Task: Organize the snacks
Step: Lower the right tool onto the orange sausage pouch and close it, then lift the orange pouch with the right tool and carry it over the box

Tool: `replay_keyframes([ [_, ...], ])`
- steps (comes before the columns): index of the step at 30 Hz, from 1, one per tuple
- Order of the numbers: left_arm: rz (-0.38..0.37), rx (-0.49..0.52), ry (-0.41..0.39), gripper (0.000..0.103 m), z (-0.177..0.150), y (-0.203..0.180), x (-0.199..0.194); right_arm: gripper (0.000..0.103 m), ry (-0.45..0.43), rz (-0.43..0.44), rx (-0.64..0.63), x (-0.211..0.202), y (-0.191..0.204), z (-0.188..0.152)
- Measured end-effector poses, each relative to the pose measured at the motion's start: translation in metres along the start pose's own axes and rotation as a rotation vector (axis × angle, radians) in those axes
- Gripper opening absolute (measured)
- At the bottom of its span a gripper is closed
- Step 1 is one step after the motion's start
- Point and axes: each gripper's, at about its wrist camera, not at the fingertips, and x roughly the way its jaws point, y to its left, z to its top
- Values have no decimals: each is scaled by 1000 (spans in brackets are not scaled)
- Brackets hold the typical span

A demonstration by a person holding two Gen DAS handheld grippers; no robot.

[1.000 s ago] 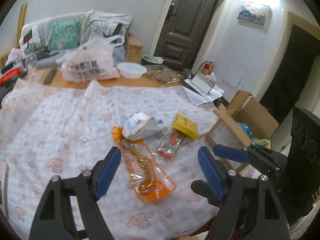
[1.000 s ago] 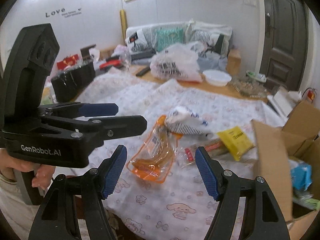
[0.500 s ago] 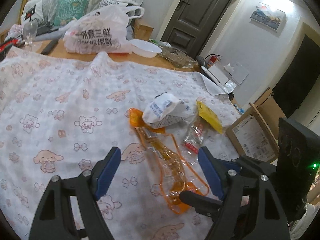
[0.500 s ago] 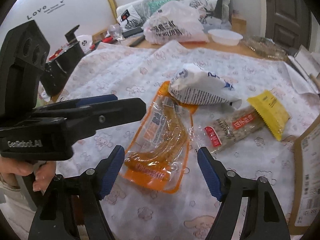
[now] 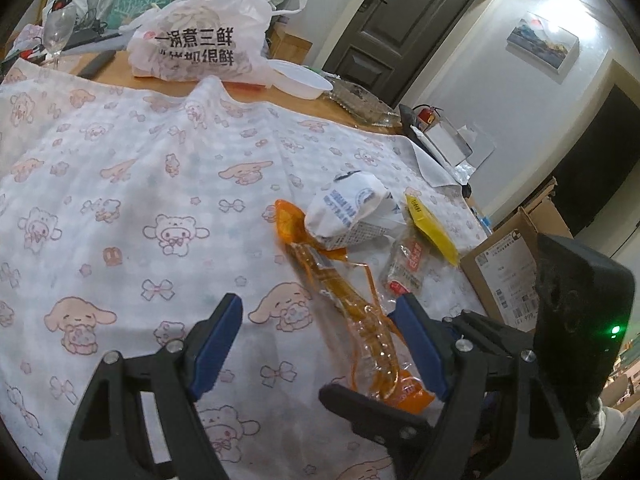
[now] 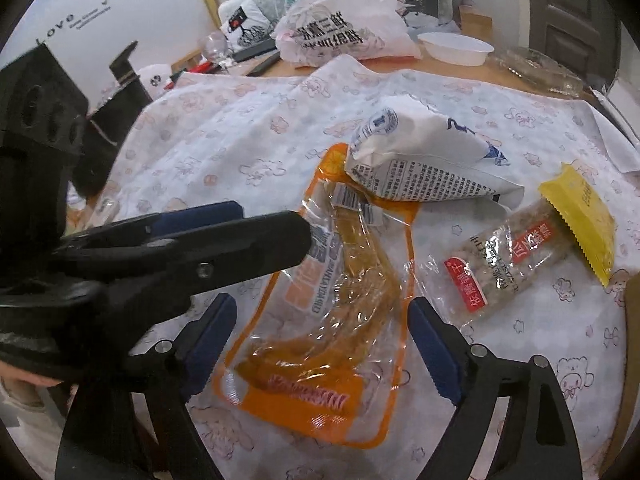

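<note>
An orange-and-clear snack pouch (image 6: 328,320) lies on the cartoon-print tablecloth (image 5: 120,184); it also shows in the left wrist view (image 5: 352,312). A white puffed bag (image 6: 424,160) rests on its far end. A clear red-labelled packet (image 6: 508,260) and a yellow packet (image 6: 580,220) lie to the right. My right gripper (image 6: 322,344) is open, its jaws on either side of the pouch's near end. My left gripper (image 5: 318,344) is open just left of the pouch, close above the cloth.
A cardboard box (image 5: 508,272) stands at the table's right edge. At the far side sit a printed plastic bag (image 5: 200,44), a white bowl (image 5: 300,84), a wine glass (image 5: 56,36) and a clear tray (image 5: 360,100). A black stand (image 6: 116,108) is at left.
Both grippers have moved forward and down toward the snacks. The orange pouch now lies between my right jaws. Both stay open.
</note>
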Motion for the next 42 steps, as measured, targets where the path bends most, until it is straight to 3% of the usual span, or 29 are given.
replay_keyframes([
  [3, -7, -2, 2, 76, 0, 1, 0, 84, -7, -35, -24, 2, 5, -1],
  [9, -18, 1, 11, 77, -2, 0, 1, 60, -7, -104, -101, -1, 13, -8],
  [13, -28, 4, 20, 77, -5, -3, 2, 49, 1, -62, -129, -7, 14, -16],
  [18, -26, 7, 24, 77, -8, -7, 1, 46, -1, -35, -157, -14, 21, -24],
  [25, -38, 5, -10, 76, -6, -12, -16, 46, -85, -31, -138, -38, 19, -19],
  [28, -65, 9, -27, 66, -4, -19, -23, 46, -130, -8, -139, -54, 22, -17],
  [33, -138, 39, -76, 28, -2, -40, -41, 46, -200, 11, -152, -83, 28, -16],
  [42, -123, 137, -159, 26, 3, -99, -78, 46, -309, 30, -165, -139, 23, -23],
])
